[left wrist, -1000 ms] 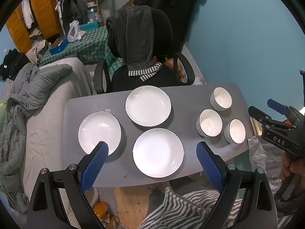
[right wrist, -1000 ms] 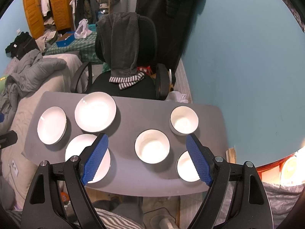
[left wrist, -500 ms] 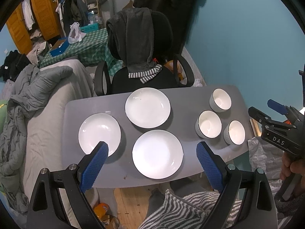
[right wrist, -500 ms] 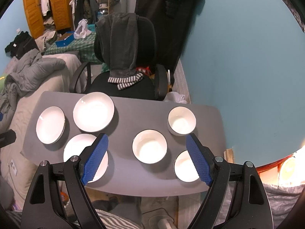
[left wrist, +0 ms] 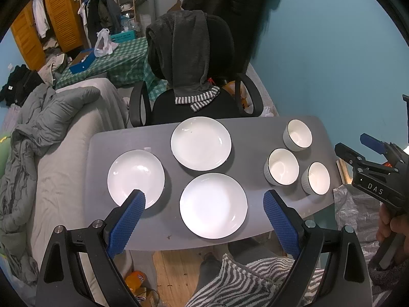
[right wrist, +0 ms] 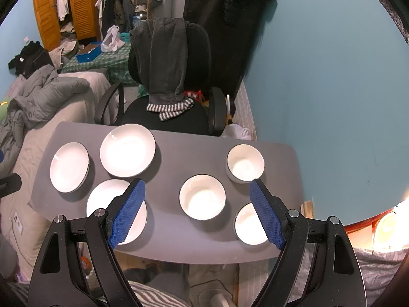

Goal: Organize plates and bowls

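Observation:
Three white plates lie on the grey table (left wrist: 255,133): a left plate (left wrist: 136,178), a far plate (left wrist: 201,143) and a near plate (left wrist: 213,205). Three white bowls stand to the right: a far bowl (left wrist: 297,135), a middle bowl (left wrist: 282,166) and a near bowl (left wrist: 317,178). My left gripper (left wrist: 203,200) is open and empty, held above the near plate. My right gripper (right wrist: 196,188) is open and empty above the middle bowl (right wrist: 202,196). The right gripper also shows from the side in the left wrist view (left wrist: 368,151).
A black office chair (left wrist: 196,81) draped with a dark garment stands behind the table. A bed with a grey duvet (left wrist: 51,128) runs along the table's left side. A blue wall (left wrist: 332,51) is at the right. Wooden floor and a striped cloth (left wrist: 242,281) lie below the near edge.
Both grippers have drifted only slightly; the table appears a little lower in both views. Plates and bowls have not moved.

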`<state>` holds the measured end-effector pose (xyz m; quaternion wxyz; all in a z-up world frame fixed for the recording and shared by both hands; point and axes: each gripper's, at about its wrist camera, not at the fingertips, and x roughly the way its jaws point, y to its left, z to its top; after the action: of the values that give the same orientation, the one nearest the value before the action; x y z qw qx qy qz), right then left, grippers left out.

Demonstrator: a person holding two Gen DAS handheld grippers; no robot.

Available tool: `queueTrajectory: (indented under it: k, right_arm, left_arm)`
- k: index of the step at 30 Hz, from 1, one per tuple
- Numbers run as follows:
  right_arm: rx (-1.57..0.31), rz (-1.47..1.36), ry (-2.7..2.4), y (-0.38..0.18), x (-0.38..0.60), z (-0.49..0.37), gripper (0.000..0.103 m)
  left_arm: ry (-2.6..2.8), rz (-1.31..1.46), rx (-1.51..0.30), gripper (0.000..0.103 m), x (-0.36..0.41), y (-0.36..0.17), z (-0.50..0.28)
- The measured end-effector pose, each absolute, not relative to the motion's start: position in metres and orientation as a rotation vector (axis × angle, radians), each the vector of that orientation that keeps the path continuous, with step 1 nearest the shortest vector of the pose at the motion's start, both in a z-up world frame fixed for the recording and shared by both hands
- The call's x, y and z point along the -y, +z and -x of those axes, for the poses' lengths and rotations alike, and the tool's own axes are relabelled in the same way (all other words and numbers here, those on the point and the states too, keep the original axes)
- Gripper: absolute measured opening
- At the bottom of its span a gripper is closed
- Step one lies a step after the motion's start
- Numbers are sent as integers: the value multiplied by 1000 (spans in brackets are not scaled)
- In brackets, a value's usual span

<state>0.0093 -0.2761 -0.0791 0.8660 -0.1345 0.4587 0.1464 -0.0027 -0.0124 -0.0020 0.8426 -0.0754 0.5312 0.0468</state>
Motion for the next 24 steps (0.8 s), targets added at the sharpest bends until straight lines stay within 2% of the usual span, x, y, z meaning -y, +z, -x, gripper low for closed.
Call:
queueTrajectory:
  k: [24]
  right_arm:
    - [-981,296,342,-92,265,-10,82]
  left_arm:
    - [131,216,-1107,95,-10,-15,13]
